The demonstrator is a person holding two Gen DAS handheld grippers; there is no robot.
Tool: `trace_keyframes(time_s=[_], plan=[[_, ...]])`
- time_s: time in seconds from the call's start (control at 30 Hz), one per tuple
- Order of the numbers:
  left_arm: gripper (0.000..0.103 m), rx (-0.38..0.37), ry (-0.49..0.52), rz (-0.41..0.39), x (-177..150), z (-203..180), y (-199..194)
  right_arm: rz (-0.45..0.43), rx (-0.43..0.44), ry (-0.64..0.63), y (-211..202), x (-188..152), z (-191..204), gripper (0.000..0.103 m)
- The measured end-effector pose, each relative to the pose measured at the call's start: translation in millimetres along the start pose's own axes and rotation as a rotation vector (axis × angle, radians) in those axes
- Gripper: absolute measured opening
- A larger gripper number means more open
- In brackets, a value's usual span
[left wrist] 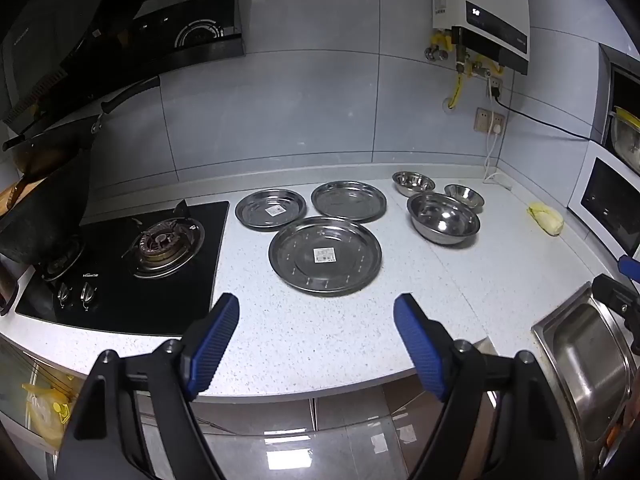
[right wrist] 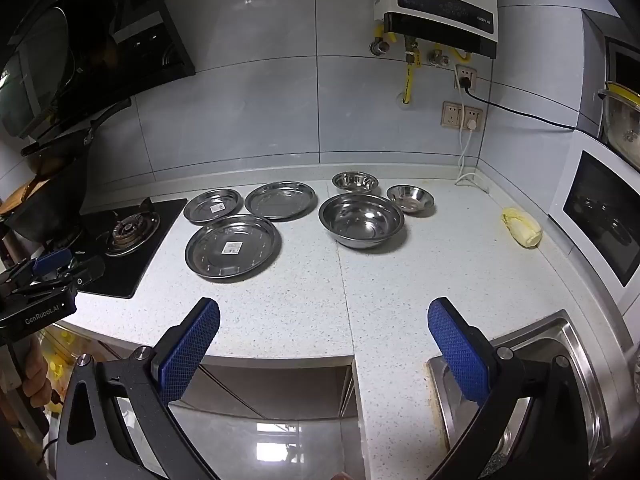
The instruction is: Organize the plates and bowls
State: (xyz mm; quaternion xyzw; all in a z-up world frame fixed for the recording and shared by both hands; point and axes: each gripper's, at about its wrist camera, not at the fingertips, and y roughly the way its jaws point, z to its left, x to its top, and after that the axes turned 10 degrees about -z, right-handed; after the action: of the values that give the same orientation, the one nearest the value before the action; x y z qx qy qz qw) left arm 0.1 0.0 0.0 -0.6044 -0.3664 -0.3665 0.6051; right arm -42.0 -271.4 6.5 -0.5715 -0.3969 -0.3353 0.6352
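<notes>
Three steel plates lie on the white counter: a large plate (left wrist: 325, 255) (right wrist: 232, 246) in front, a small plate (left wrist: 270, 209) (right wrist: 214, 205) behind it on the left, a medium plate (left wrist: 348, 201) (right wrist: 281, 201) behind on the right. Three steel bowls stand to their right: a large bowl (left wrist: 443, 218) (right wrist: 361, 220) and two small bowls (left wrist: 413, 183) (left wrist: 464, 196) (right wrist: 355, 181) (right wrist: 410, 197). My left gripper (left wrist: 316, 308) is open and empty above the counter's front edge. My right gripper (right wrist: 324, 312) is open and empty, also at the front edge.
A black gas hob (left wrist: 132, 256) with a pot (left wrist: 44, 216) sits left. A steel sink (left wrist: 588, 356) (right wrist: 552, 364) is at the right front. A yellow cloth (left wrist: 545, 218) (right wrist: 521, 232) lies by a white appliance (right wrist: 600, 208). A water heater (right wrist: 440, 4) hangs on the tiled wall.
</notes>
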Motion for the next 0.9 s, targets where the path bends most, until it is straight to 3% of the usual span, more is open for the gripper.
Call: trace_keyframes(time_s=[0.9], plan=[[0.08,0.016,-0.014,0.03,-4,8,20,0.021,0.027,-0.013,21,-2,8,0.102]])
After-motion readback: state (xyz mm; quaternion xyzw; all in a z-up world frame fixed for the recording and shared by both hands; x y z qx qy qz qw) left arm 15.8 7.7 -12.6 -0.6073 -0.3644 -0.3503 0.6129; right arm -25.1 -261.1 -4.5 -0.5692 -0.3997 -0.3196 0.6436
